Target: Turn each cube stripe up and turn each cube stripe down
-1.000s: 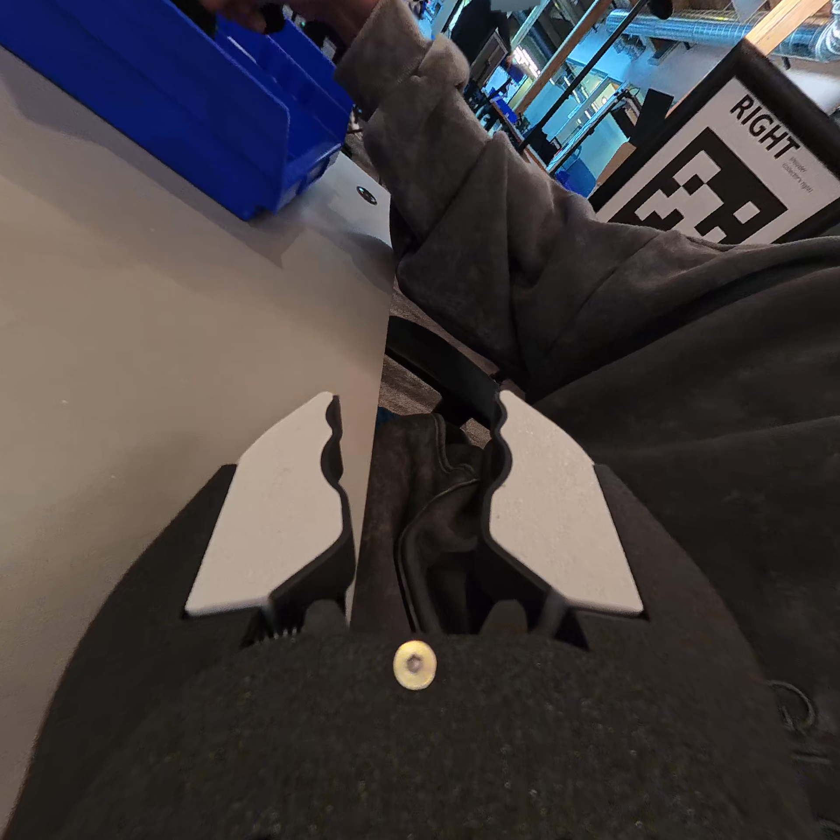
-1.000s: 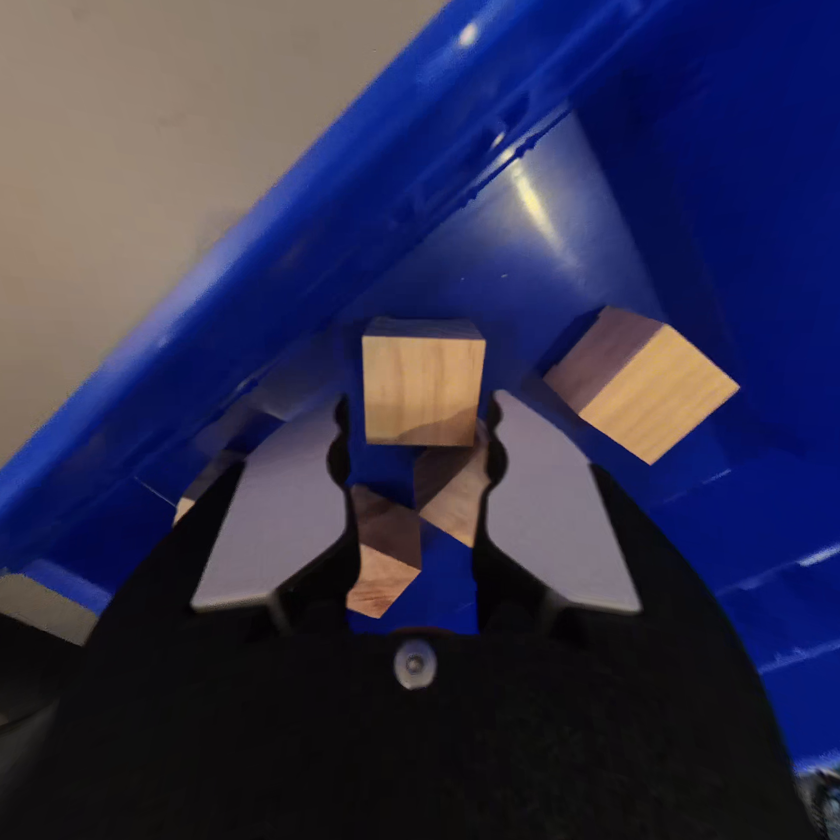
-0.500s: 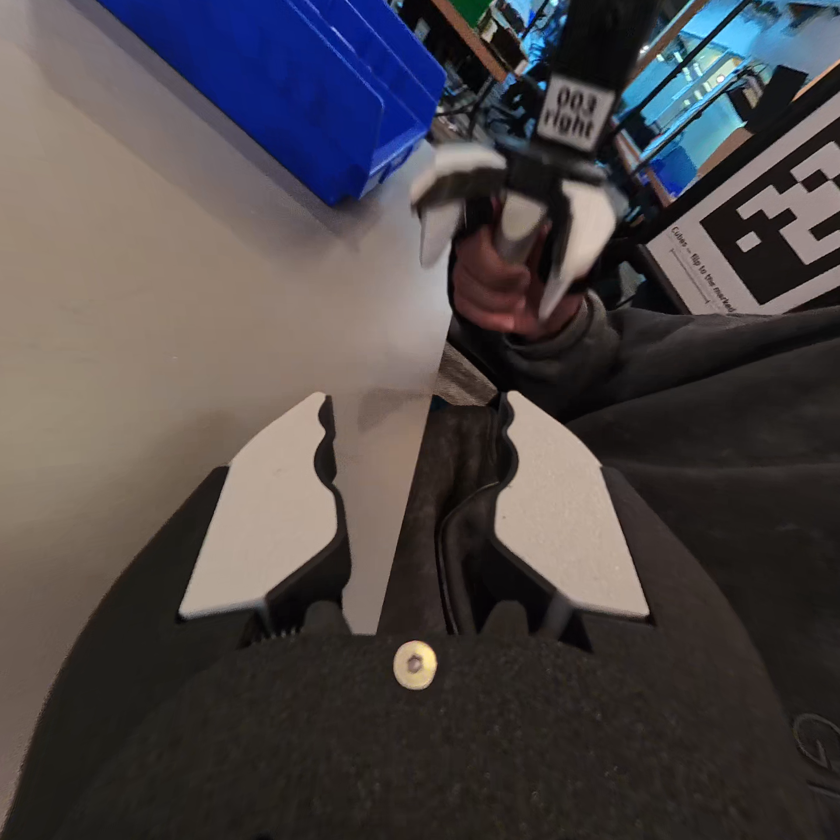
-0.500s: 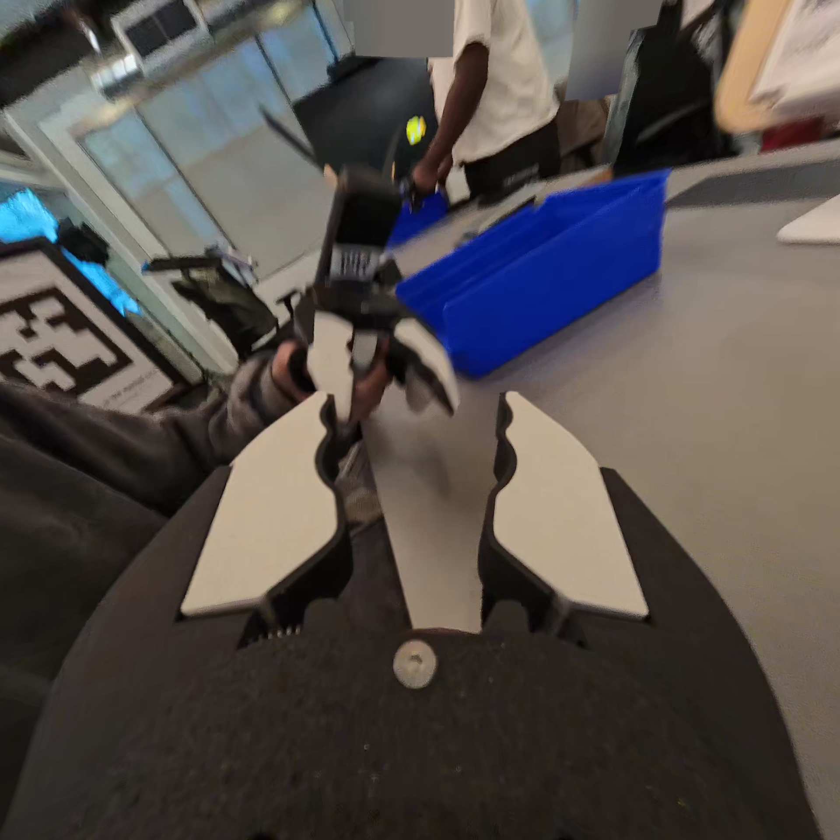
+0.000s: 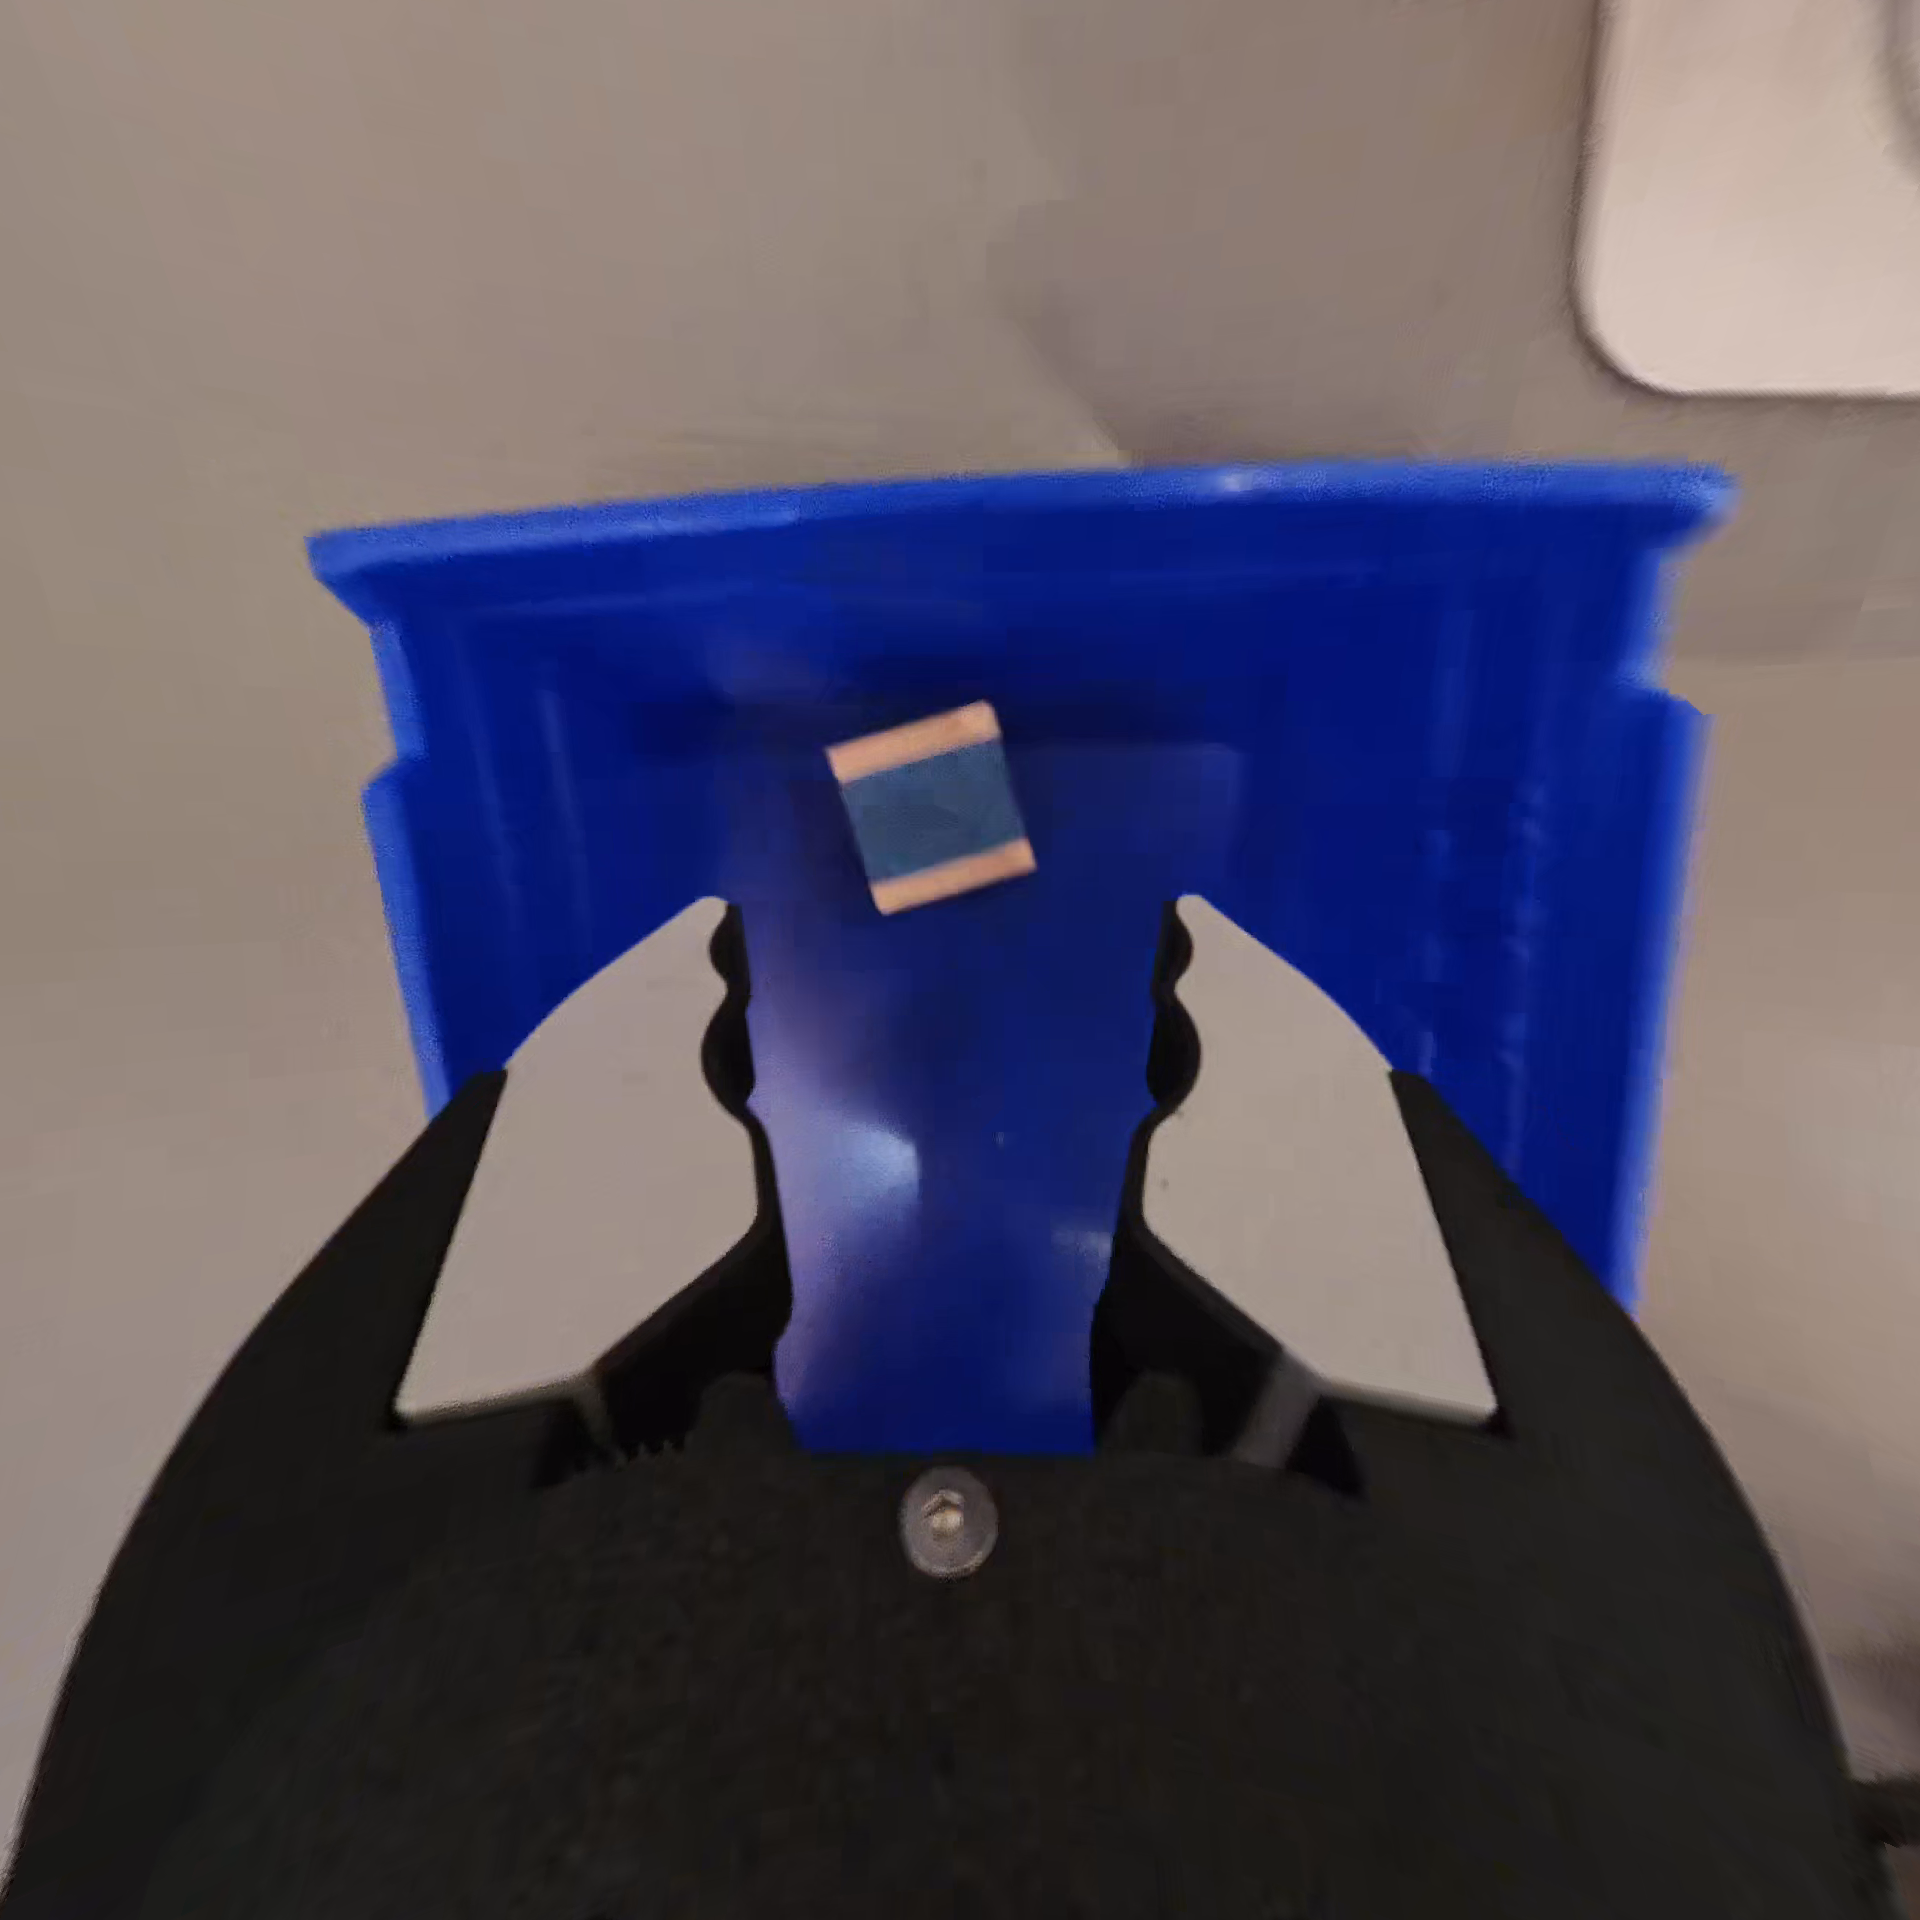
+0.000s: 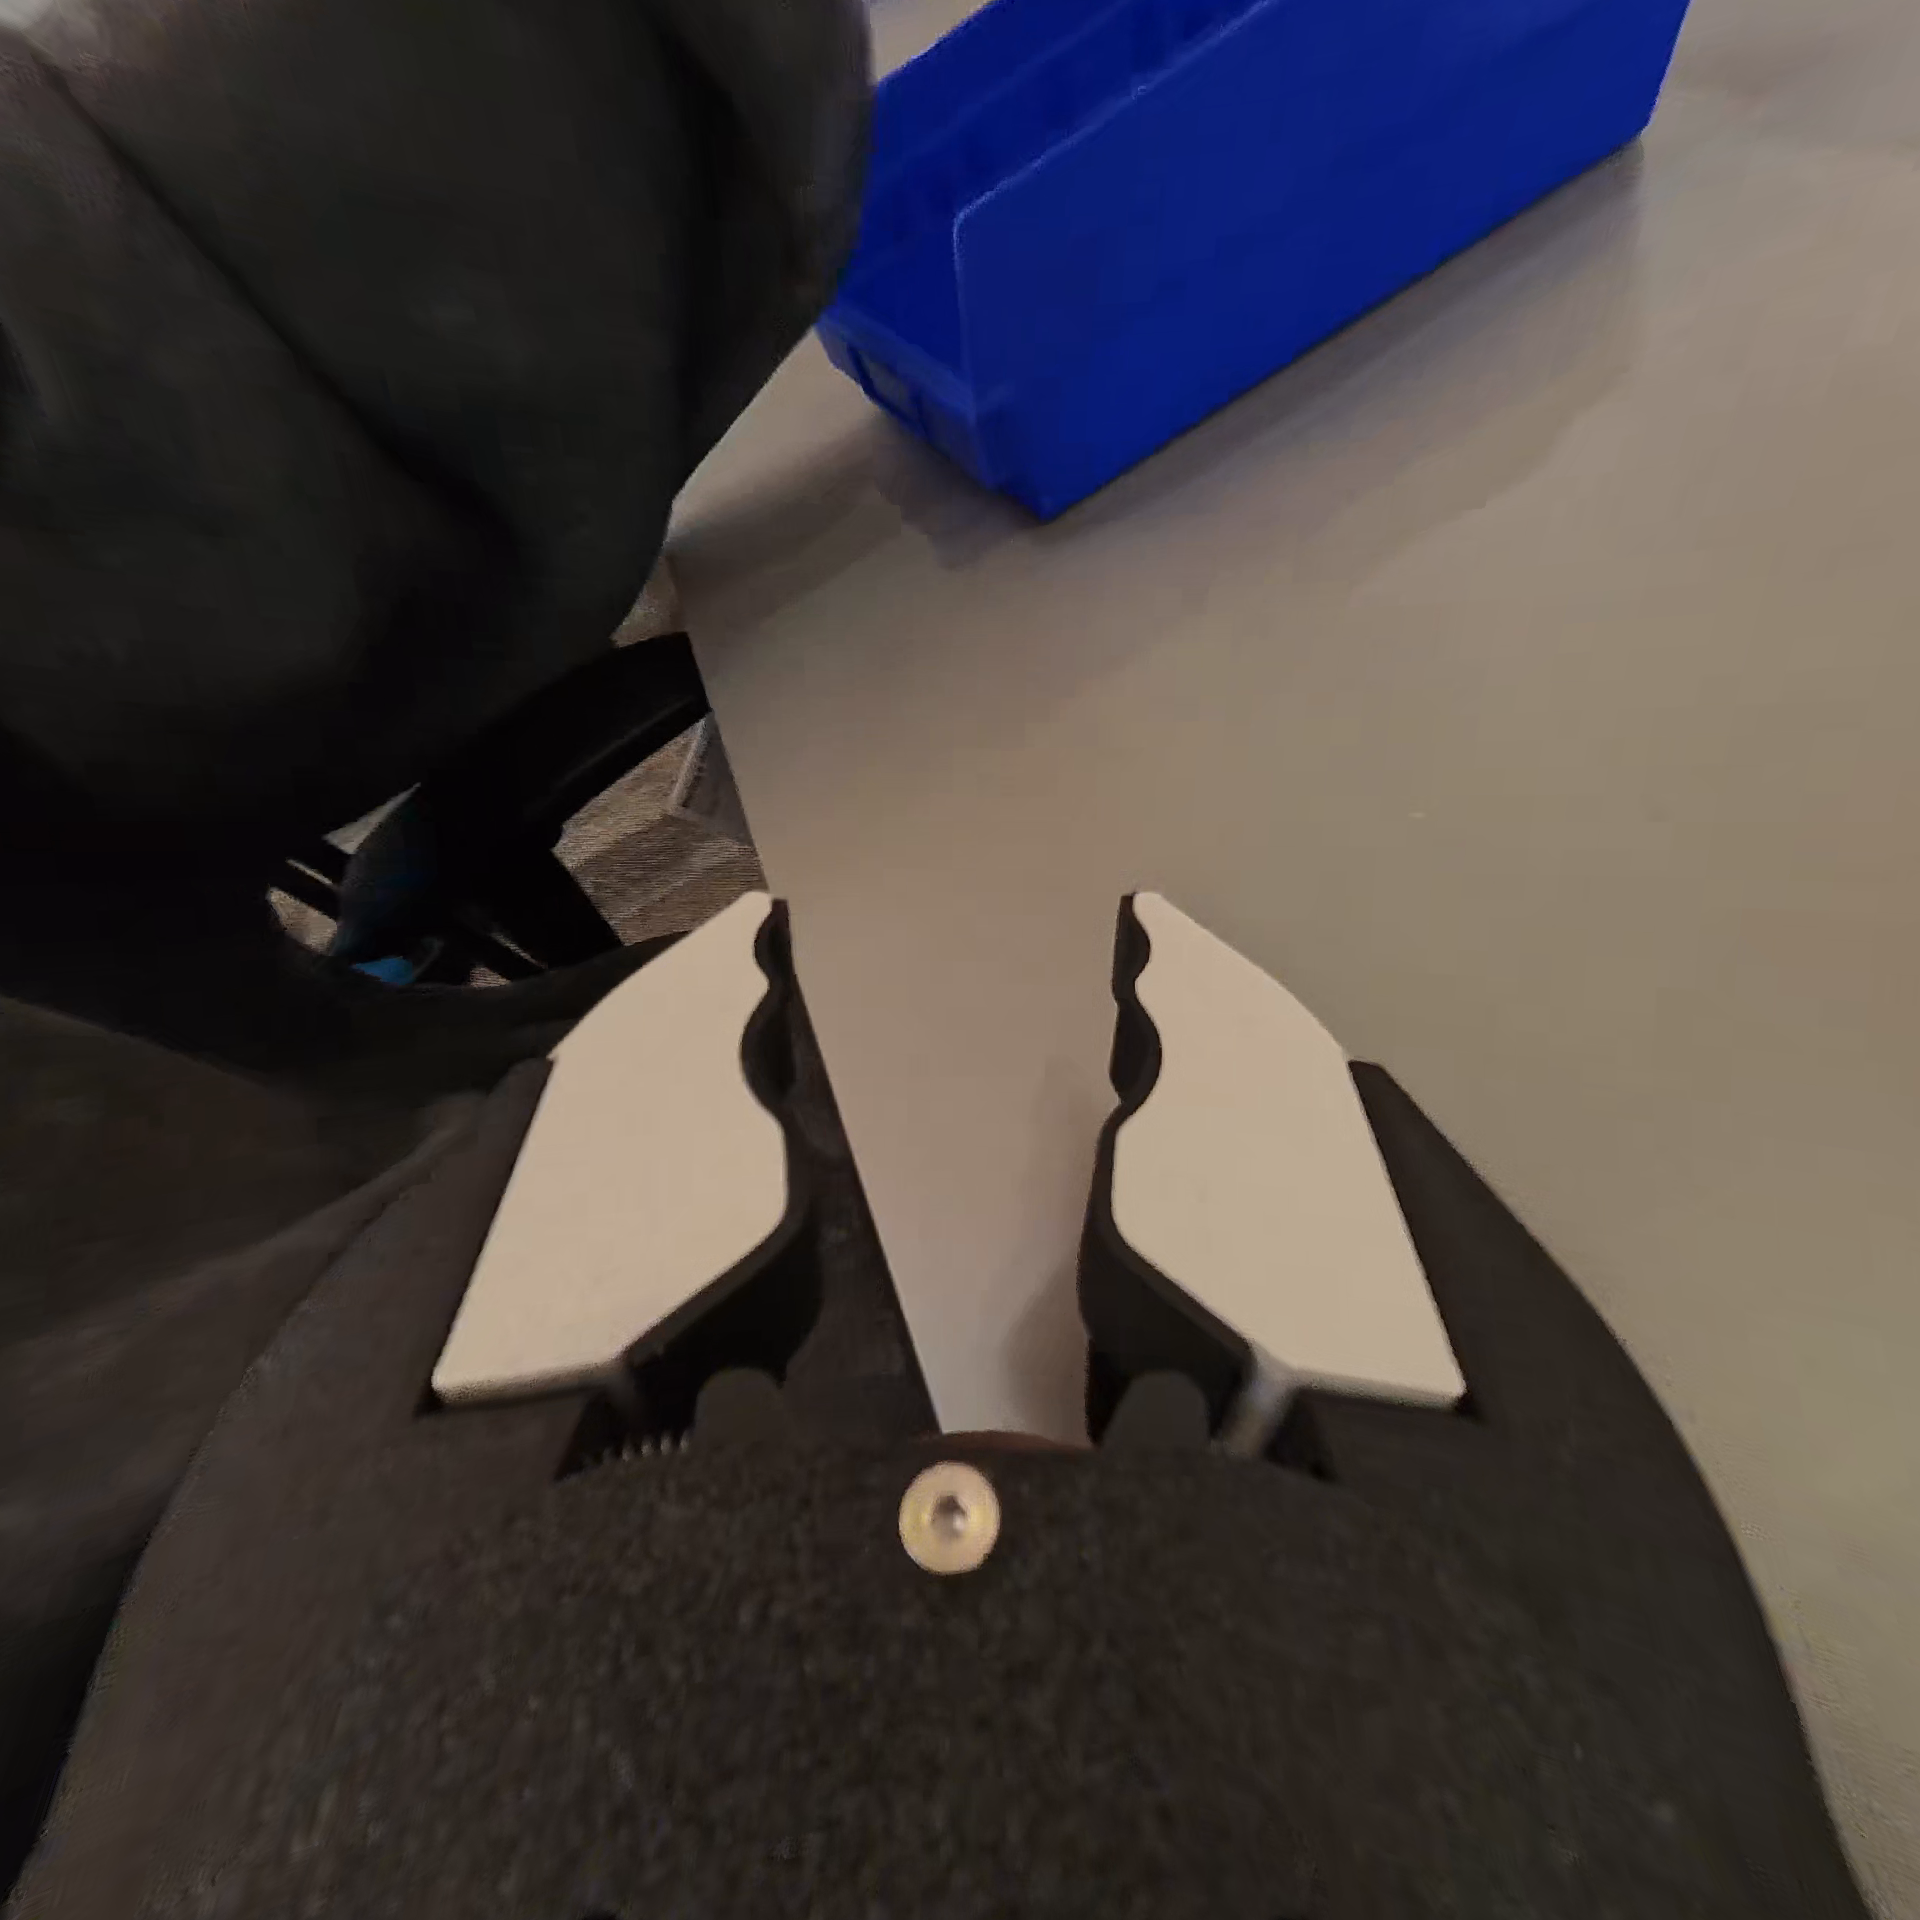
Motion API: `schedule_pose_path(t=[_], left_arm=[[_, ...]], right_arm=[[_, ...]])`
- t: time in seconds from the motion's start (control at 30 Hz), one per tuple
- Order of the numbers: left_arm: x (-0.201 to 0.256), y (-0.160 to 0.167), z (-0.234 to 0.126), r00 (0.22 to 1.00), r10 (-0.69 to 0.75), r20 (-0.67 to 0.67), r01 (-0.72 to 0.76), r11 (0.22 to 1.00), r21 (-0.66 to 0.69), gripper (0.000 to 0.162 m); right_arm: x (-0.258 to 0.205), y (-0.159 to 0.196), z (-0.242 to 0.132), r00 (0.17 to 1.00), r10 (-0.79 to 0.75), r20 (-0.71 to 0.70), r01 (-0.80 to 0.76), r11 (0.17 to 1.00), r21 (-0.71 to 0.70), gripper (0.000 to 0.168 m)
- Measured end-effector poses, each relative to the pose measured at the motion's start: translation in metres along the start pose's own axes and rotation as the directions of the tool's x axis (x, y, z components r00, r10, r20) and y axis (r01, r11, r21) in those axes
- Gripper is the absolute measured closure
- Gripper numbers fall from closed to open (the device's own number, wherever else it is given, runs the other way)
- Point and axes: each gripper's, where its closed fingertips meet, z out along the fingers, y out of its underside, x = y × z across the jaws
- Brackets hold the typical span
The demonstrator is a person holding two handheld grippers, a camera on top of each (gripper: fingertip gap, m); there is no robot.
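Blue bin (image 5: 1351,831) holds one cube (image 5: 928,805), stripe up, near its far wall; my left gripper (image 5: 951,925) hovers spread, empty, my right gripper (image 6: 951,914) likewise; flipping down remains.

No readable text, label, brand, number or sign in either view. Cube (image 5: 928,806) in blue bin (image 5: 1558,831): blue stripe between bare wood edges, no print. Bin walls plain, though motion blur may hide fine moulded marks. Pale object (image 5: 1766,208) at bench (image 5: 520,260) far right corner: no markings visible.
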Motion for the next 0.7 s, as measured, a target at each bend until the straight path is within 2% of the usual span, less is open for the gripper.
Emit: schedule_pose_path(t=[0.2, 0.33, 0.37, 0.47, 0.53, 0.7], left_arm=[[-0.008, -0.003, 0.057, 0.993, -0.109, 0.039, 0.114, 0.984, -0.139, 0.086], [-0.015, 0.005, 0.078, 0.991, -0.106, 0.078, 0.119, 0.975, -0.185, 0.096], [-0.012, 0.006, 0.079, 0.994, -0.102, 0.048, 0.109, 0.976, -0.190, 0.116], [-0.024, 0.005, 0.072, 0.994, -0.048, 0.102, 0.066, 0.982, -0.179, 0.117], [-0.023, 0.007, 0.062, 0.997, -0.024, 0.071, 0.037, 0.982, -0.185, 0.117], [-0.016, 0.005, 0.008, 0.998, 0.050, 0.029, -0.048, 0.997, -0.066, 0.117]], right_arm=[[0.002, -0.002, -0.006, 1.000, -0.011, -0.008, 0.011, 1.000, 0.011, 0.109], [0.003, -0.006, -0.011, 1.000, -0.003, -0.004, 0.003, 1.000, 0.031, 0.109], [0.004, -0.006, -0.012, 1.000, -0.001, -0.005, 0.001, 0.999, 0.033, 0.109], [0.007, -0.006, -0.013, 1.000, 0.006, -0.005, -0.006, 0.999, 0.035, 0.109], [0.007, -0.005, -0.012, 1.000, 0.012, 0.000, -0.012, 0.999, 0.032, 0.110], [0.011, -0.006, -0.012, 1.000, 0.026, -0.009, -0.026, 0.999, 0.036, 0.110]])
